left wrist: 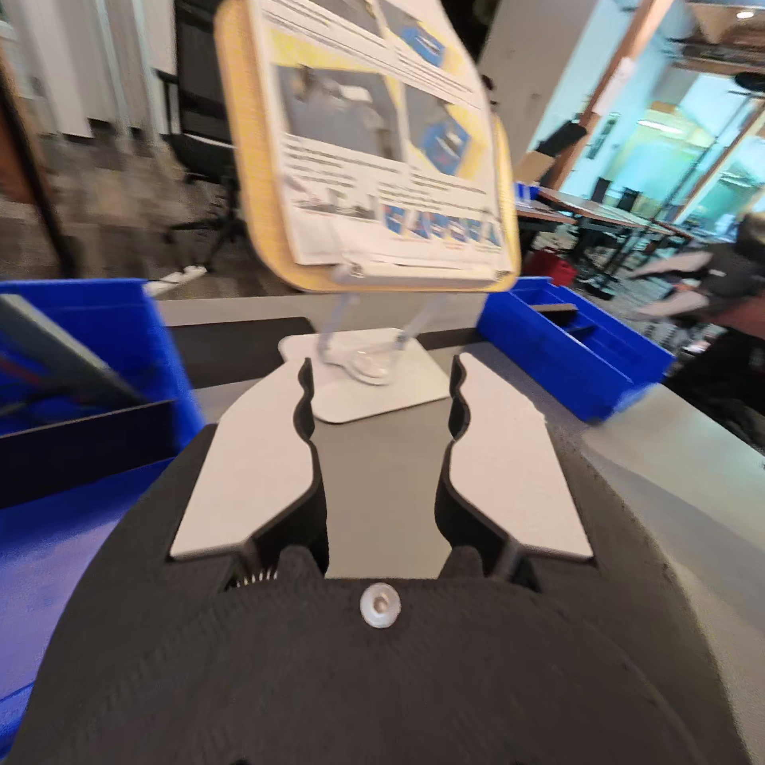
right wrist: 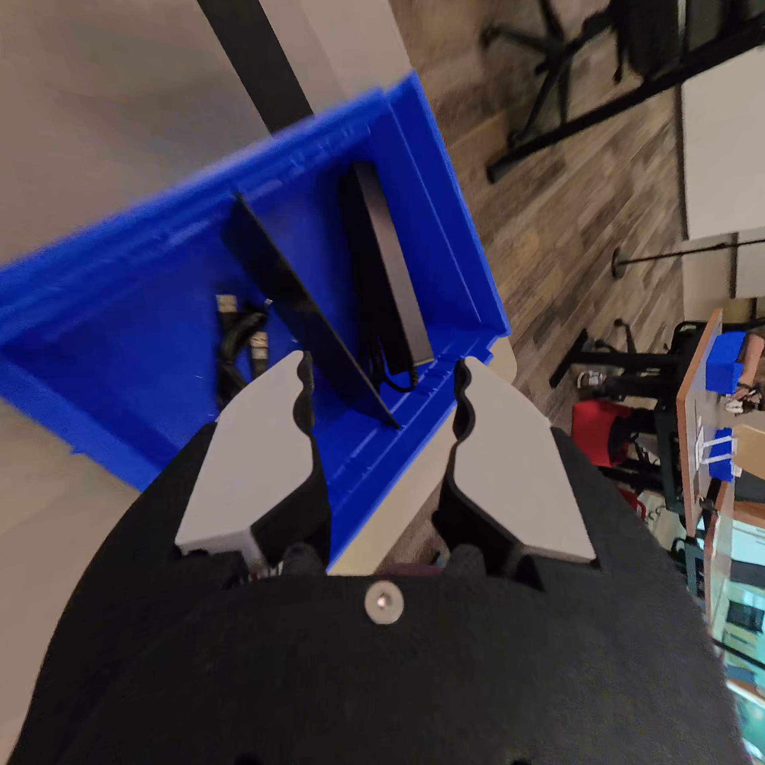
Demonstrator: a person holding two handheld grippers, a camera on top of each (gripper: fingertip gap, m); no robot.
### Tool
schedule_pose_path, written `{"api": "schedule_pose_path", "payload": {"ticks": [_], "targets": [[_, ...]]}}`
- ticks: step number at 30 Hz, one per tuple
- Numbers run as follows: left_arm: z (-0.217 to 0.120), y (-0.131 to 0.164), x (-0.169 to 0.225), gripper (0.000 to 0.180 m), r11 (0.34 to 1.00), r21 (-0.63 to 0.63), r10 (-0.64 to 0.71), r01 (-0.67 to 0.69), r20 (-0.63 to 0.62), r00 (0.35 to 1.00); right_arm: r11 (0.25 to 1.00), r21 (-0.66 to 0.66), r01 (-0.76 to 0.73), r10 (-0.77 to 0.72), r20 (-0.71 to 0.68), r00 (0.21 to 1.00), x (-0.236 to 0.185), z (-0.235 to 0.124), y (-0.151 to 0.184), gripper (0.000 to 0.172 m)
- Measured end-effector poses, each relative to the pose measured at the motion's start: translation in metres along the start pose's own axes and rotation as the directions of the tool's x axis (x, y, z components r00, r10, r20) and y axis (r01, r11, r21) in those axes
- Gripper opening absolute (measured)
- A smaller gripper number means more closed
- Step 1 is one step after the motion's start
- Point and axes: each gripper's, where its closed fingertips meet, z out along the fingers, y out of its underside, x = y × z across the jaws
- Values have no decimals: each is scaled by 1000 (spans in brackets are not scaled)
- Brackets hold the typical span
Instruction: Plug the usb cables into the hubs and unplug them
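In the right wrist view my right gripper [right wrist: 383, 368] is open and empty above a blue bin [right wrist: 124, 331]. A black divider [right wrist: 298, 306] splits the bin. A grey and black USB hub [right wrist: 389, 265] stands in the right compartment with its thin black cable. Black USB cables with silver plugs [right wrist: 244, 331] lie in the left compartment. In the left wrist view my left gripper [left wrist: 381, 368] is open and empty over the grey table [left wrist: 381, 476]. It faces the white base [left wrist: 372, 385] of a stand.
The stand holds a wooden board with printed sheets [left wrist: 372, 136]. A blue bin with a black divider [left wrist: 82, 372] sits at the left, and another blue bin [left wrist: 579, 352] at the right. A black mat [left wrist: 232, 352] lies behind. Chairs and tables stand beyond the table edge. My right fingertips sit around 55 cm from my left ones.
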Motion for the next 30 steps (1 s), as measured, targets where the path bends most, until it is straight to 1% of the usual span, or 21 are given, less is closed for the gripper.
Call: {"api": "schedule_pose_path", "payload": {"ticks": [2, 5, 7, 10, 12, 13, 15, 17, 21, 22, 24, 28, 30], "targets": [[-9, -13, -40, 62, 1000, -7, 2, -2, 97, 995, 997, 78, -2, 3, -15, 1000, -22, -22, -13, 60], [-17, -33, -85, 56, 999, -6, 54, -54, 184, 981, 985, 172, -4, 5, -6, 1000, -57, -48, -31, 54], [-18, -38, -115, 57, 995, -49, 98, -88, 252, 963, 975, 220, 5, -2, -12, 1000, -78, -61, -42, 53], [-8, -40, -142, 57, 994, -88, 89, -68, 268, 959, 957, 291, -8, 10, -5, 1000, -106, -76, -61, 49], [7, -36, -154, 64, 994, -108, 64, -35, 280, 958, 940, 339, -29, 20, 31, 999, -126, -81, -73, 48], [16, -33, -158, 64, 992, -124, 61, -27, 286, 956, 935, 352, -34, 21, 40, 999, -134, -81, -77, 48], [36, -18, -173, 71, 980, -200, 49, 20, 335, 941, 929, 367, -41, 23, 52, 998, -148, -79, -84, 48], [56, 1, -187, 79, 956, -273, -2, 109, 363, 932, 921, 386, -47, 22, 69, 997, -161, -76, -91, 47], [83, 28, -224, 92, 911, -354, -19, 214, 481, 876, 913, 406, -40, 7, 82, 997, -177, -71, -99, 47], [89, 33, -229, 94, 900, -363, -35, 243, 493, 869, 911, 412, -37, 3, 84, 996, -179, -70, -101, 47], [97, 39, -240, 92, 882, -376, -43, 284, 536, 843, 910, 414, -33, -5, 89, 996, -183, -67, -102, 46], [100, 55, -269, 90, 831, -445, 30, 336, 637, 770, 906, 423, -16, -21, 84, 996, -185, -63, -102, 47], [104, 58, -273, 55, 825, -452, 20, 341, 625, 780, 904, 427, -15, -22, 83, 996, -185, -61, -101, 47]]}}
